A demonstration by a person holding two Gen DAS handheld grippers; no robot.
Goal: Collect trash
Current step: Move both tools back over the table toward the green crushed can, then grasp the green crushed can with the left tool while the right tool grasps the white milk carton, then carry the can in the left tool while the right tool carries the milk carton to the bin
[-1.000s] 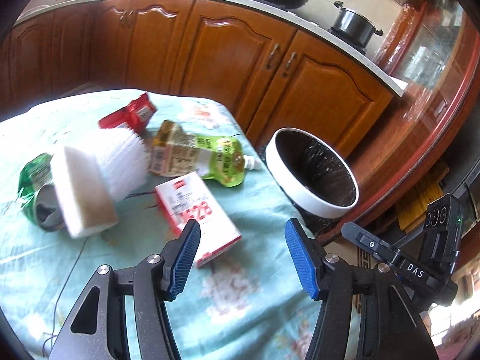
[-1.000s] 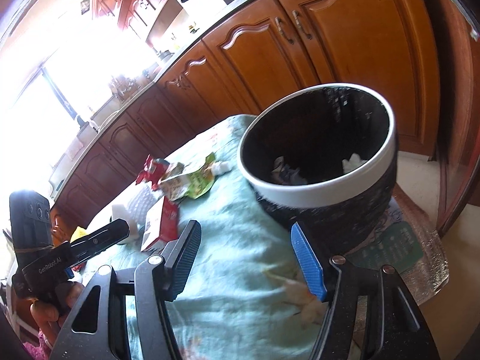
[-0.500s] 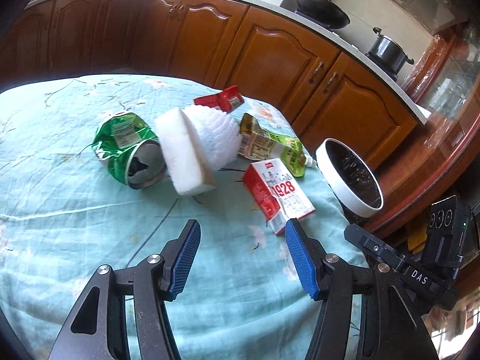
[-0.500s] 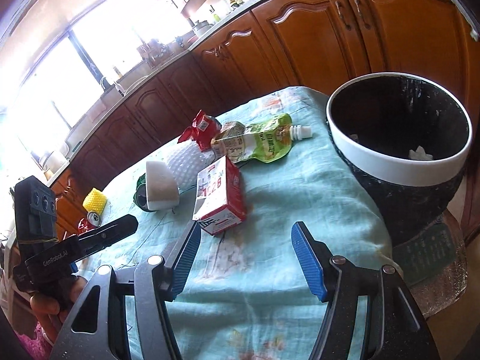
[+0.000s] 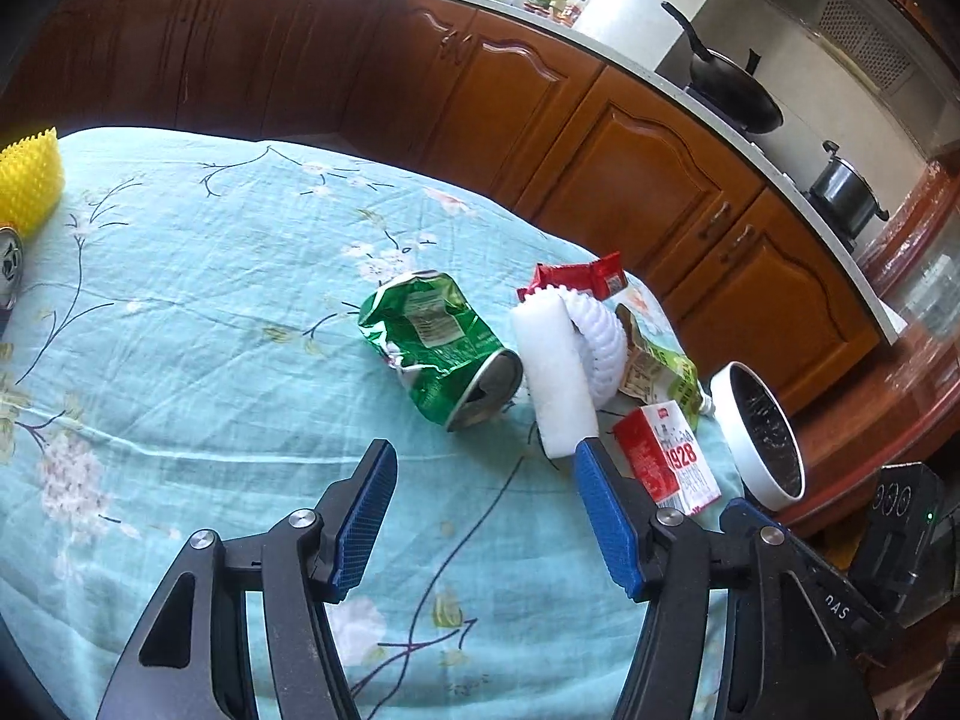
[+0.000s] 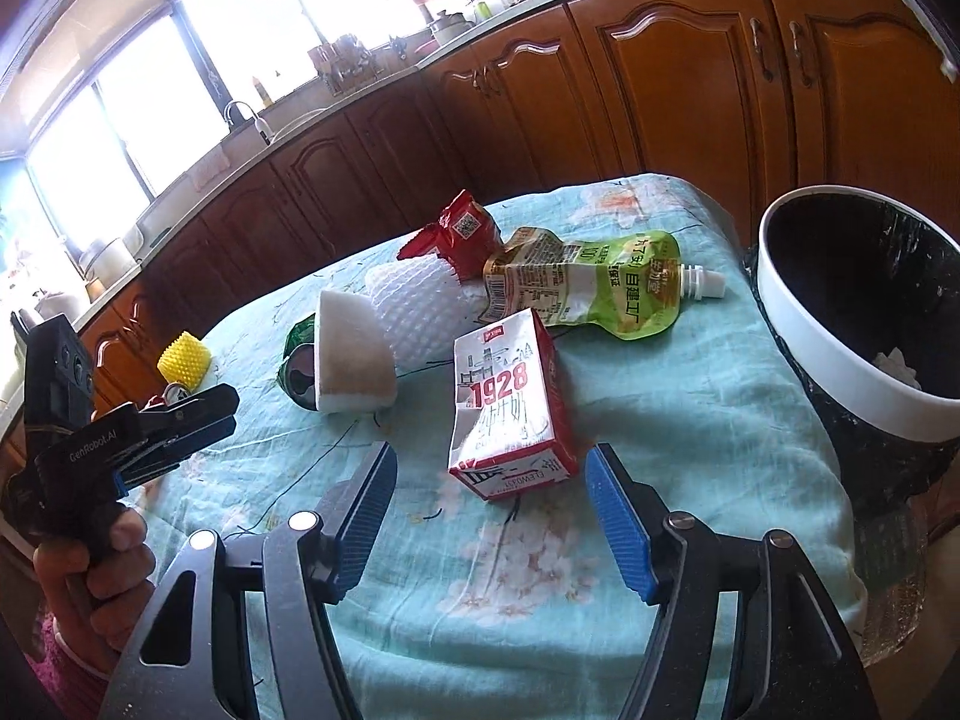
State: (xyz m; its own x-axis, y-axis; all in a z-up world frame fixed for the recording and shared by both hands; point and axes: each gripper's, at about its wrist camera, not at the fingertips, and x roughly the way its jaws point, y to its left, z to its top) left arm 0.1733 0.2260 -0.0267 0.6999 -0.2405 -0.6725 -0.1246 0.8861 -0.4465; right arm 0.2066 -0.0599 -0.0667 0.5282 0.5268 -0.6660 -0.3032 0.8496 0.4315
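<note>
Both views swung away from bin (image 6: 852, 354), floral tablecloth (image 5: 210, 330) before wooden cabinets (image 6: 660, 78), both grippers' fingers (image 5: 366, 516) wide apart, empty

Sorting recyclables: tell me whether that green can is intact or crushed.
Crushed. The green can lies on its side on the tablecloth, its wall crumpled and dented, its open end facing the left gripper.

The left tool (image 5: 483, 519) is swinging away from the bin (image 5: 757, 433) and backing off over the counter (image 5: 180, 312), so the crushed green can (image 5: 441, 348) is now sitting ahead of its open jaws. The right tool (image 6: 489, 513) is turning from the bin (image 6: 840, 360) toward the milk carton (image 6: 510, 414), now just ahead of it.
</note>
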